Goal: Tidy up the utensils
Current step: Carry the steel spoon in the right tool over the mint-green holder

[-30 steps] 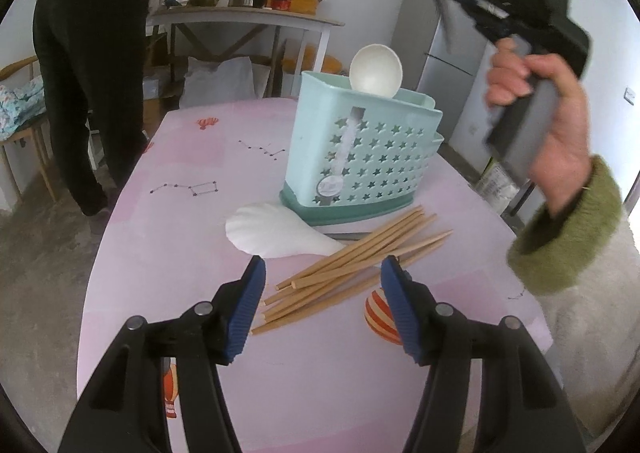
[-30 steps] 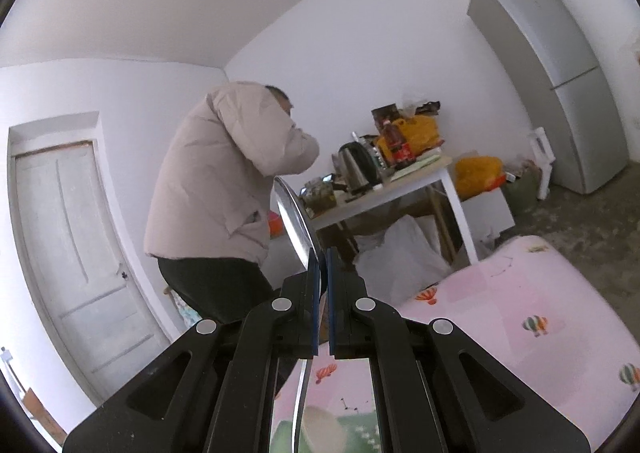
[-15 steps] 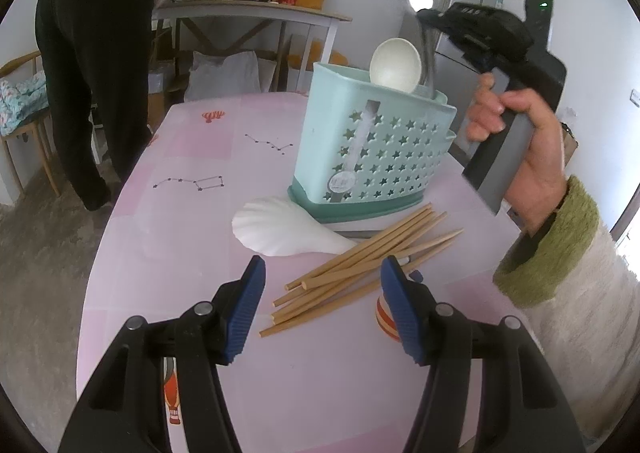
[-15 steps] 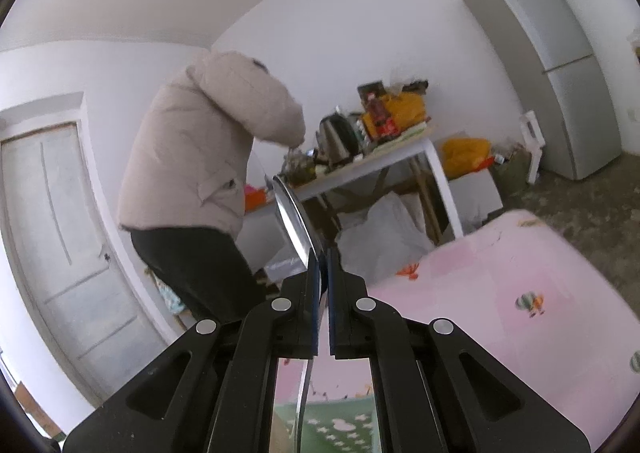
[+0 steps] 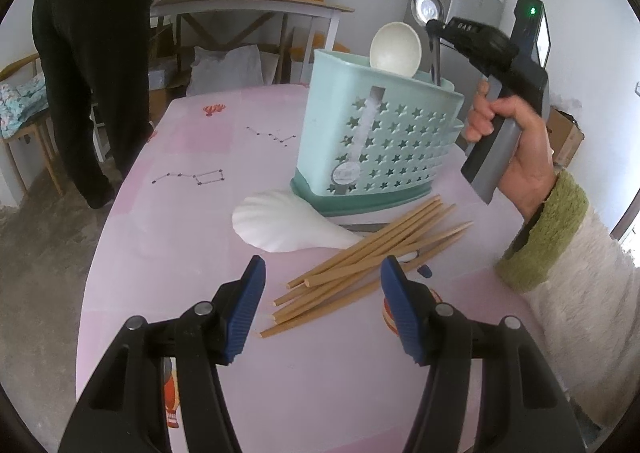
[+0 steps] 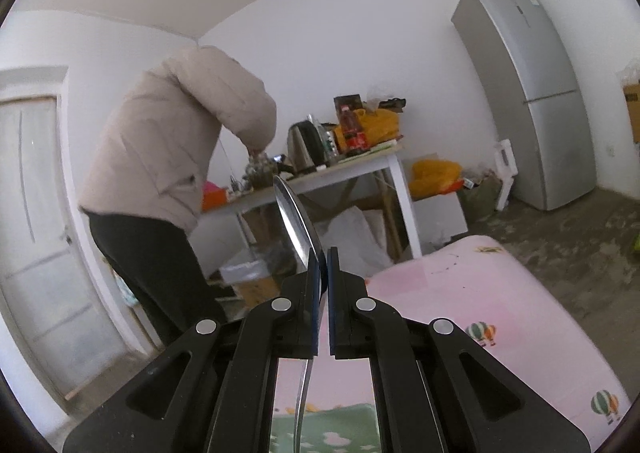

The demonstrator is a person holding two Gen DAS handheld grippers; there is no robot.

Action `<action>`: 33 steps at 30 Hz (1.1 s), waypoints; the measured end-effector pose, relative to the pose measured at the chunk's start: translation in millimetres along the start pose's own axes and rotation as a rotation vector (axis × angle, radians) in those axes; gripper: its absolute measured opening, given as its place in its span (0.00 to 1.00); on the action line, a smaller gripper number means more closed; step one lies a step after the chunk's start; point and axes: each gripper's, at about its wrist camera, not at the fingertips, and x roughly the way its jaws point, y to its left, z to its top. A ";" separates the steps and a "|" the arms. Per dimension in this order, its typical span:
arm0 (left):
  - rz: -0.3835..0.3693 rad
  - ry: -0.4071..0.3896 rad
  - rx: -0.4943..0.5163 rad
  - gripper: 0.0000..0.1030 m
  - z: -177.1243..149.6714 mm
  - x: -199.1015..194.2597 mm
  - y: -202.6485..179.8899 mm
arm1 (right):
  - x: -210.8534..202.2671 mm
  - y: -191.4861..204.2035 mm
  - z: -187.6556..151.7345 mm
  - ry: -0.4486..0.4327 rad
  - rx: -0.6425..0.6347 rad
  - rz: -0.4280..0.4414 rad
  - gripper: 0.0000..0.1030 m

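While the left gripper [image 5: 322,303] gapes empty, the right gripper [image 6: 323,273] clamps a metal spoon [image 6: 294,223]; no writing legible.

Person in beige jacket [image 6: 176,137] bends over cluttered side table [image 6: 360,167] | kettle [image 6: 304,145] on top | grey fridge [image 6: 532,93] against white wall
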 end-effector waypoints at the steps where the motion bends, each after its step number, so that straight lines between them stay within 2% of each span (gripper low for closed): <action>1: 0.001 0.002 0.000 0.56 0.2 0.6 0.4 | 1.7 -0.9 -2.1 0.003 -0.010 -0.005 0.02; 7: 0.000 0.004 0.005 0.56 1.1 2.3 -2.7 | 3.4 -2.7 -16.4 0.032 -0.082 -0.017 0.02; 22: -0.005 -0.011 0.012 0.56 -0.2 -3.7 -6.7 | -11.8 -9.0 -18.7 0.118 -0.073 -0.020 0.02; 26: -0.008 -0.010 0.005 0.56 -0.8 -3.8 -5.7 | -13.5 -5.0 -15.9 0.181 -0.113 -0.014 0.02; 33: -0.019 -0.018 0.002 0.57 -1.3 -6.2 -5.9 | -12.0 8.9 -8.3 0.346 -0.215 0.035 0.03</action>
